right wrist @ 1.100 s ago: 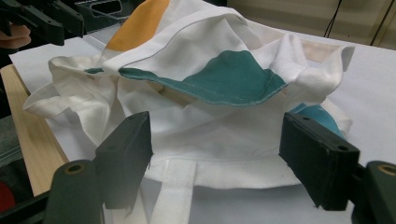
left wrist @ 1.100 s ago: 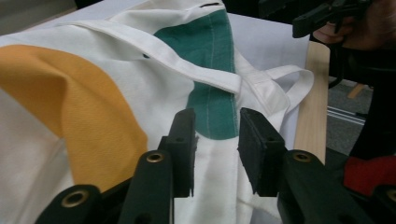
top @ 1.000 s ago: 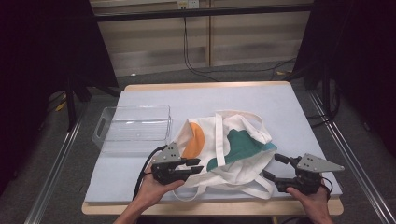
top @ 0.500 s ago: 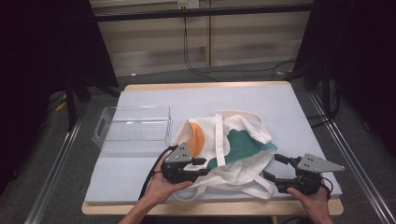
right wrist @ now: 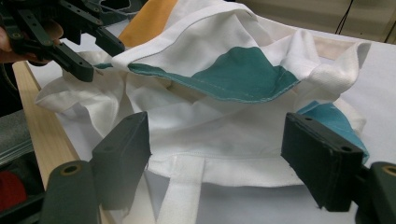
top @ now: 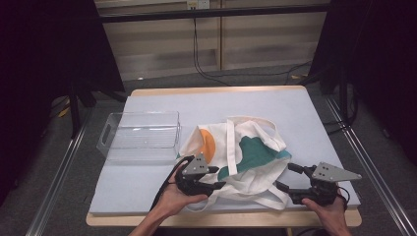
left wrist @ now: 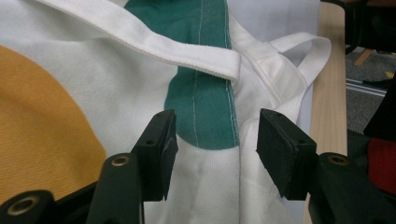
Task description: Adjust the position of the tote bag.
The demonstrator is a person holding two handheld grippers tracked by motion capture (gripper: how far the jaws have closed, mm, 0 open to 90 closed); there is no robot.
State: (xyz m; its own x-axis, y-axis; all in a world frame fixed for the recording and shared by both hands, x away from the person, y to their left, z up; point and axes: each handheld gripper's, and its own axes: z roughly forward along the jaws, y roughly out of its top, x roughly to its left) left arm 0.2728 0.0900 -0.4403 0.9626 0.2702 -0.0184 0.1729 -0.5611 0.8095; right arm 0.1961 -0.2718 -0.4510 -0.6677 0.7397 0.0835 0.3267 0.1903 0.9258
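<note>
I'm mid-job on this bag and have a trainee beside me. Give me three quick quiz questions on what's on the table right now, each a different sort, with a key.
1. True or false: the left tool is clamped shut on the tote bag.
2. Multiple choice: where does the clear plastic bin sit in the high view? A) left of the bag, B) right of the bag, C) on top of the bag.
3. Fill in: the bag's printed patches are orange and ____.

Key
1. False. Its jaws have just been opening and stand apart over the cloth in the left gripper view, not pressing on it.
2. A.
3. Green (teal). The right tool also stands open at the bag's edge.
</note>
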